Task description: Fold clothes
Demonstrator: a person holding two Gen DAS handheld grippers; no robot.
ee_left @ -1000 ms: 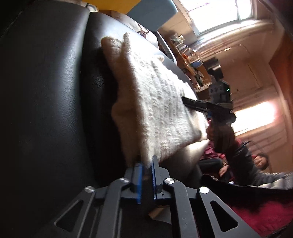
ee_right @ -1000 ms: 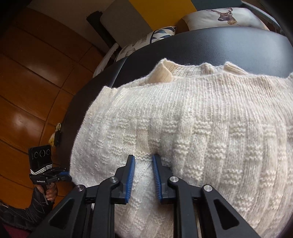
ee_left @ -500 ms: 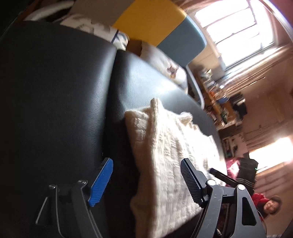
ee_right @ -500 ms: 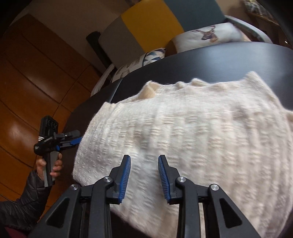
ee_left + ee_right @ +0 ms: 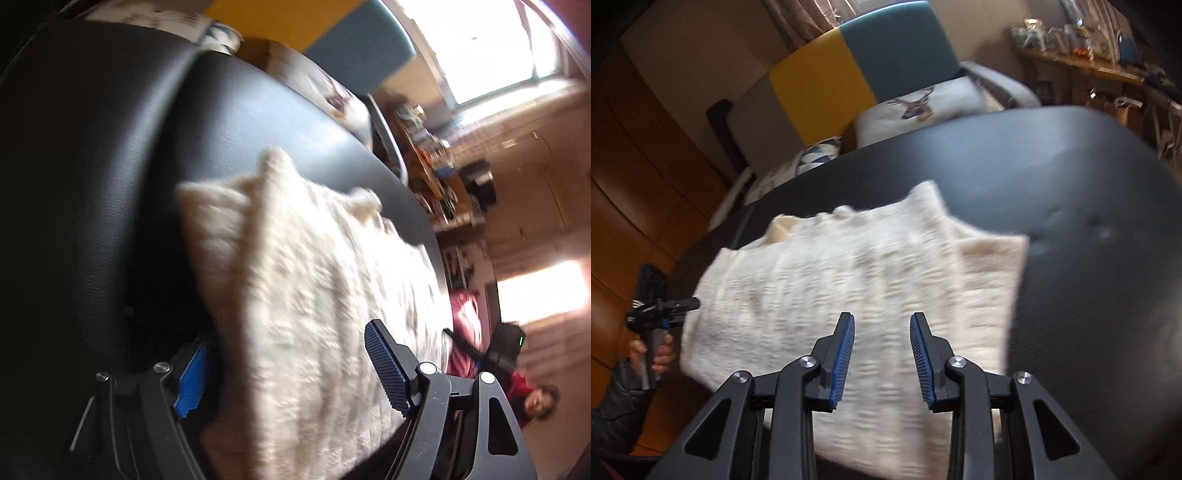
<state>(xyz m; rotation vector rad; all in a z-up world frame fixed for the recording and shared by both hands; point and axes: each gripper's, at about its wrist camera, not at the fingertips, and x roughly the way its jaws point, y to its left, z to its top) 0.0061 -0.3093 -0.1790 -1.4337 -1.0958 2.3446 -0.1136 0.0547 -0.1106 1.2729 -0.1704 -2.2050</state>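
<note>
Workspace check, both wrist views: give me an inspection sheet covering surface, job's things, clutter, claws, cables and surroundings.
Surface: black leather cushion, a seam showing in the left wrist view.
Job's things: cream knit sweater lying folded on the cushion; picture blurred.
Clutter: nothing seen on the cushion besides the sweater.
Claws: left claw open wide, straddling the sweater's near edge, pads not pressing; right claw open above the sweater, holding nothing.
Cables: nothing seen.
Surroundings: yellow and blue chair, deer pillow, cluttered shelf, wood floor, bright window, a seated person in the background.
</note>
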